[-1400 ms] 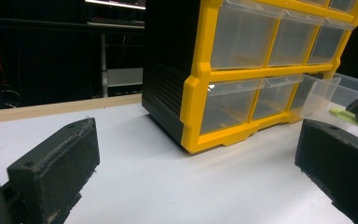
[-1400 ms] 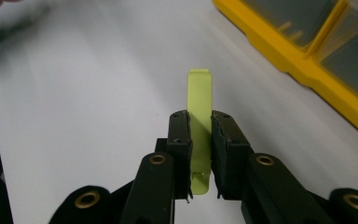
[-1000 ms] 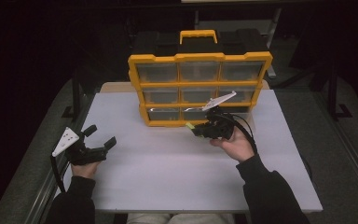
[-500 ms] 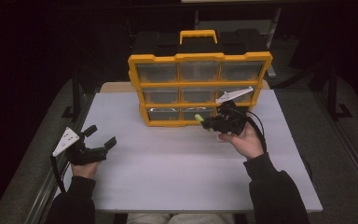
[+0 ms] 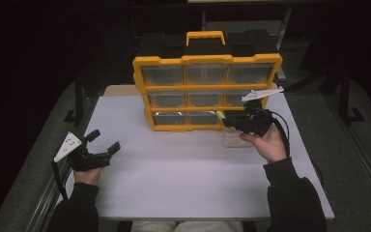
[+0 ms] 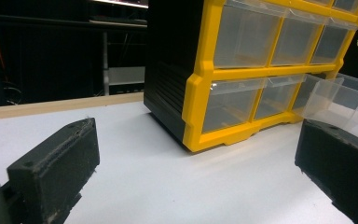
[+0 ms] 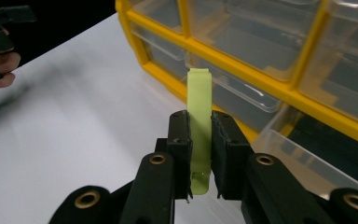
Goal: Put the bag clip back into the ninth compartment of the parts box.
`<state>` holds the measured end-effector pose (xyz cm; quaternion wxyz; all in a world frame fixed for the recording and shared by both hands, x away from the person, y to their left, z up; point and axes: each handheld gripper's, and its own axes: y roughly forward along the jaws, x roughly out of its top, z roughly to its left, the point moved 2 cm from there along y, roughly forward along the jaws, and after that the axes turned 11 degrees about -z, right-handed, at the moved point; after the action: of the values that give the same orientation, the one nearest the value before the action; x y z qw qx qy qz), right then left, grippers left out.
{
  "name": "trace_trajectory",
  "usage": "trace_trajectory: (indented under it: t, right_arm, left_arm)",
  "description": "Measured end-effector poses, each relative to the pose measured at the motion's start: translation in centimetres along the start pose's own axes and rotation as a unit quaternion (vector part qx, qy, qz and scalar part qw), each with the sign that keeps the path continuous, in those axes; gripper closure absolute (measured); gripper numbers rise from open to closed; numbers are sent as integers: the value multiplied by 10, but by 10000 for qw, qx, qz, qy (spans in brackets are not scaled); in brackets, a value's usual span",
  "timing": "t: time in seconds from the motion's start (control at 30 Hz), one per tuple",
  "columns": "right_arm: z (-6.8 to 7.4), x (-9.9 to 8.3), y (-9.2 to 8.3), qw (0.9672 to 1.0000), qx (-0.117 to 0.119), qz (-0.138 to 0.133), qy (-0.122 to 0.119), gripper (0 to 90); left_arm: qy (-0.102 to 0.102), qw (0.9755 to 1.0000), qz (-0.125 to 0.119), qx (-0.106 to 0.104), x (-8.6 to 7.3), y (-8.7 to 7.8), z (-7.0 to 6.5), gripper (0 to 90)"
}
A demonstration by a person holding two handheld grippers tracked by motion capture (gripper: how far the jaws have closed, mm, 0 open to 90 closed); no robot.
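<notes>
White table (image 5: 174,188) (dark room around): our right gripper (image 7: 200,135) clamps a green strip (image 7: 199,100) beside the yellow organizer (image 5: 207,60); our left gripper (image 5: 101,145) gapes empty.

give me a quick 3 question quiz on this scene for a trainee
1. True or false: the right claw is shut on a pale green strip.
2. Which drawer of the yellow cabinet is pulled out? A) top left B) middle C) bottom right
3. Fill in: the left claw is ____, with nothing between its jaws.

Key:
1. True. The jaws clamp the strip, which sticks out past them.
2. C. The clear drawer juts from the bottom row on the right, as the high view shows it.
3. Open. It sits over the white table, apart from the cabinet.
</notes>
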<state>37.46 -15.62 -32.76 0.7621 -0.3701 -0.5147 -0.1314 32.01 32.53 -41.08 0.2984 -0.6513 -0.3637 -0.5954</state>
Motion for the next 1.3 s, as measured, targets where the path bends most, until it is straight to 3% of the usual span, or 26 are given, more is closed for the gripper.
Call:
trace_trajectory:
  t: [0.37,0.83,1.3]
  right_arm:
    - [-22,-3,-13,9992,-247,-166,283,772]
    - [-42,-12,-19,9974,-482,-145,510,772]
    - [-56,-24,-15,9967,-463,-49,661,771]
  left_arm:
    - [-21,10000,9,5,0,0,0,0]
    - [-19,10000,16,12,0,0,0,0]
    - [-34,10000,7,12,0,-1,0,0]
